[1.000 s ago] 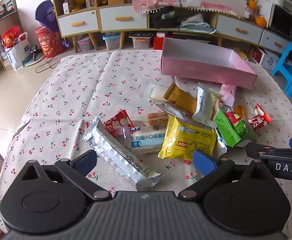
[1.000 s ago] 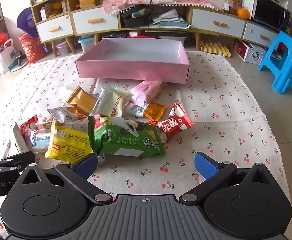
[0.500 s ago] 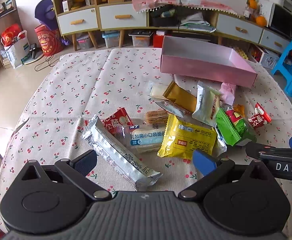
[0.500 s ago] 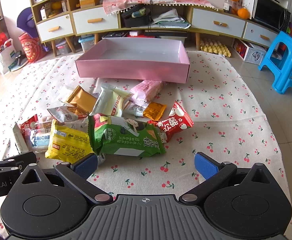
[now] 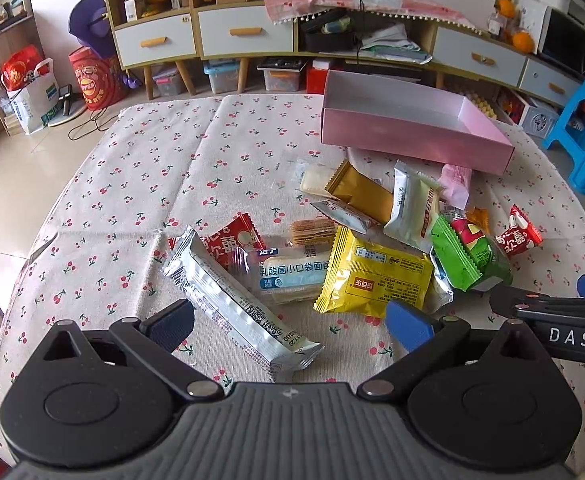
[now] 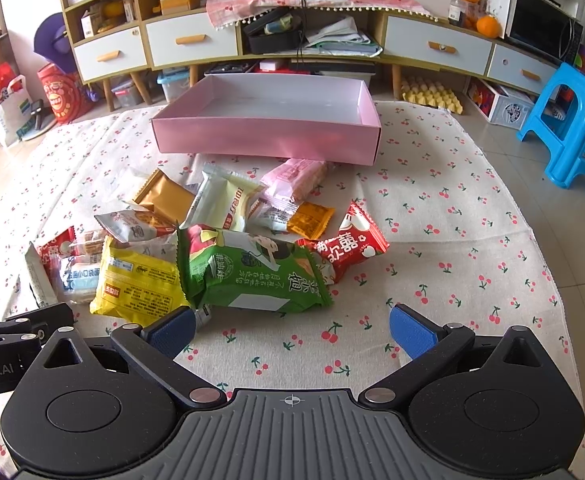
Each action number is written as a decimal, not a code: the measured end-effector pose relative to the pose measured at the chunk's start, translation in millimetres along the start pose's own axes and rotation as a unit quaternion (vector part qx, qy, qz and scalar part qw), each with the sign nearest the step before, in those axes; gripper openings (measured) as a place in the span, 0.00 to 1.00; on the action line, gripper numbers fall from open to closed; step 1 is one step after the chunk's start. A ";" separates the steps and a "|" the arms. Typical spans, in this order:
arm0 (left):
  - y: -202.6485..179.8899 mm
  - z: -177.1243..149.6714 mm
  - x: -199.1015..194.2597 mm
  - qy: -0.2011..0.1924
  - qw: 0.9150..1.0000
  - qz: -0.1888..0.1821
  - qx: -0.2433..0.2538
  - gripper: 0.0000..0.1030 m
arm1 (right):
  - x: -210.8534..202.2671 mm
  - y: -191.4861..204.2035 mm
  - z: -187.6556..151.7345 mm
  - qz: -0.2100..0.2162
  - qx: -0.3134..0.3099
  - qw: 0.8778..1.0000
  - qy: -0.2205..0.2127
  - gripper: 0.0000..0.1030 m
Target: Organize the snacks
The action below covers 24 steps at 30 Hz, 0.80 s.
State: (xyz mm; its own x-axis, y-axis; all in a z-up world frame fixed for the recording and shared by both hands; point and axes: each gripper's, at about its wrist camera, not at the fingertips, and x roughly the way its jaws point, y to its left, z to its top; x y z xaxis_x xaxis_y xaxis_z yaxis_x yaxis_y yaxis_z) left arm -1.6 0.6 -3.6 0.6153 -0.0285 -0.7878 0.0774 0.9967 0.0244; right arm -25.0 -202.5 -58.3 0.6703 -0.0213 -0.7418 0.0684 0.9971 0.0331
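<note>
Only the left wrist view shows the long silver packet (image 5: 236, 300) whole; both grippers' jaws gape wide, empty.

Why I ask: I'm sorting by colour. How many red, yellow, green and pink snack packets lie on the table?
red packets: 2
yellow packet: 1
green packet: 1
pink packet: 1
Total: 5

The left gripper (image 5: 290, 326) sat at the bottom of the frame, blue pads wide apart, straddling the near end of a long silver packet (image 5: 236, 300). Mid-frame, snacks lay heaped on the cherry-print tablecloth (image 5: 140, 168), a yellow packet (image 5: 376, 276) overlapping its neighbours. An open pink box (image 5: 408, 132) stood upper right.
</note>
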 end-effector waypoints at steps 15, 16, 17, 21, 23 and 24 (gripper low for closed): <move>0.1 -0.1 -0.4 0.002 1.000 -0.001 -0.001 1.00 | 1.1 0.6 0.4 -0.001 -0.001 1.000 0.003 1.00; 0.1 -0.1 -0.5 0.002 1.000 -0.001 -0.001 1.00 | 1.2 0.6 0.4 -0.001 -0.001 1.000 0.002 1.00; -0.2 -0.1 -0.6 0.002 1.000 -0.001 -0.001 1.00 | 1.1 0.6 0.2 -0.001 -0.001 1.000 0.002 1.00; 0.0 -0.2 -0.6 0.002 1.000 -0.001 -0.001 1.00 | 1.3 0.5 0.3 -0.001 -0.001 1.000 0.003 1.00; 0.2 0.0 -0.5 0.002 1.000 -0.001 -0.001 1.00 | 1.2 0.7 0.3 -0.001 -0.001 1.000 0.003 1.00; 0.1 -0.1 -0.5 0.003 1.000 -0.001 -0.001 1.00 | 1.2 0.7 0.3 -0.001 -0.001 1.000 0.003 1.00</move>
State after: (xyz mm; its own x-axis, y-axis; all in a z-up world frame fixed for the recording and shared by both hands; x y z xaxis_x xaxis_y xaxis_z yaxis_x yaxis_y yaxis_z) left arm -1.9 0.6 -3.3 0.6109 -0.0299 -0.7911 0.0765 0.9968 0.0214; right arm -23.9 -201.8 -59.0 0.6656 -0.0232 -0.7460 0.0689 0.9972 0.0304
